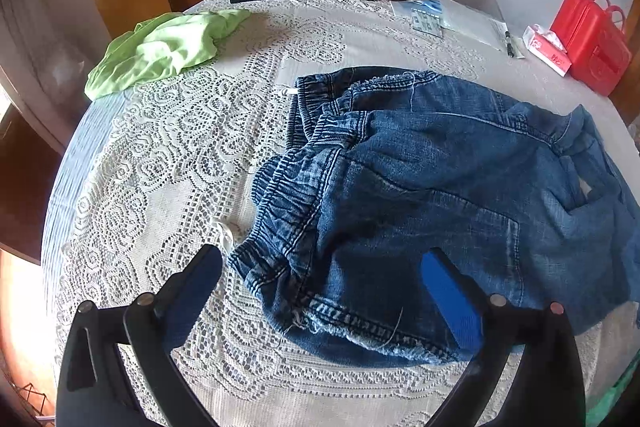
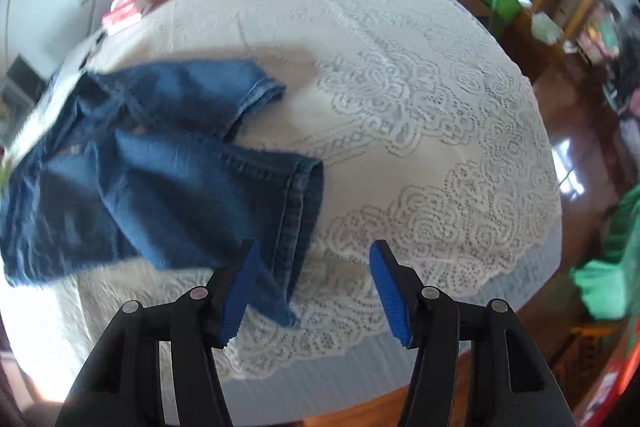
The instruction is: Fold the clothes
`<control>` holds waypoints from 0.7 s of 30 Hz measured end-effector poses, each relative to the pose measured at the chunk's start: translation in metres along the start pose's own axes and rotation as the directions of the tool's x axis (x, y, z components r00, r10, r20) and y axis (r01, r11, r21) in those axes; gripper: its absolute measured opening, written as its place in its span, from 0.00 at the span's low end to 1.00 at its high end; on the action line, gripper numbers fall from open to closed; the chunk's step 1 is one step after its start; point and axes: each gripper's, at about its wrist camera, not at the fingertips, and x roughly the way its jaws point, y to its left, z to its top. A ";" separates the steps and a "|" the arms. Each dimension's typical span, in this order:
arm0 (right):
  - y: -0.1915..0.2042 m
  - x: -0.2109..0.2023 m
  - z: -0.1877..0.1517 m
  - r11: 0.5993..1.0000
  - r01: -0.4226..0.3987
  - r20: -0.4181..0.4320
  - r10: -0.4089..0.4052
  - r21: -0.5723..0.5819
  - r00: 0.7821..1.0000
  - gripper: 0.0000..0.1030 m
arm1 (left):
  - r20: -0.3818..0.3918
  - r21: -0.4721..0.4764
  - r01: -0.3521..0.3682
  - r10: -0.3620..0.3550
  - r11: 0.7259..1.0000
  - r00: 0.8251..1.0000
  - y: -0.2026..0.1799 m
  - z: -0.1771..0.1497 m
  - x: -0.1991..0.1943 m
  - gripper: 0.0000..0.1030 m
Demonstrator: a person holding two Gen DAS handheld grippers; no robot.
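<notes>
While both tongs (image 1: pixel 320 291) (image 2: pixel 312 291) gape downward, jeans (image 1: pixel 420 187) lie flat.

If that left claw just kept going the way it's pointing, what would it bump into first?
Most likely the jeans: the open left claw points down at their elastic waistband and frayed hem lying on the lace cloth. Depth is hard to judge through the fisheye.

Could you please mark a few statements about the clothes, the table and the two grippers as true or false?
1. The denim shorts lie on the lace tablecloth. True.
2. The left gripper is clamped on the waistband. False: its jaws are wide open, holding nothing.
3. The green garment lies apart from the shorts. True.
4. The red case sits on the shorts. False: it stands at the table's edge.
5. The right gripper grips nothing. True.
</notes>
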 end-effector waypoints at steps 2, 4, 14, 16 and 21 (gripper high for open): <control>-0.009 0.003 0.006 0.998 -0.037 0.009 0.037 0.051 0.999 0.55 | -0.010 -0.005 -0.012 0.012 1.000 1.000 -0.002 0.001 0.008 0.99; -0.013 0.008 0.011 0.995 -0.052 0.005 0.052 0.087 0.999 0.56 | -0.023 -0.011 -0.018 0.018 1.000 1.000 -0.003 0.001 0.015 0.99; 0.011 0.075 0.033 0.999 0.013 -0.062 -0.011 0.036 0.998 0.59 | -0.083 0.041 -0.081 0.084 0.996 0.993 -0.011 -0.012 0.045 0.99; 0.030 0.074 0.032 0.992 0.084 -0.073 -0.091 -0.091 0.993 0.13 | -0.095 0.048 -0.075 0.079 0.996 0.992 -0.009 -0.011 0.040 0.99; 0.017 0.044 0.055 0.953 0.283 -0.010 -0.286 -0.110 0.958 0.11 | -0.006 0.002 -0.021 0.021 1.000 1.000 0.009 0.020 -0.006 0.99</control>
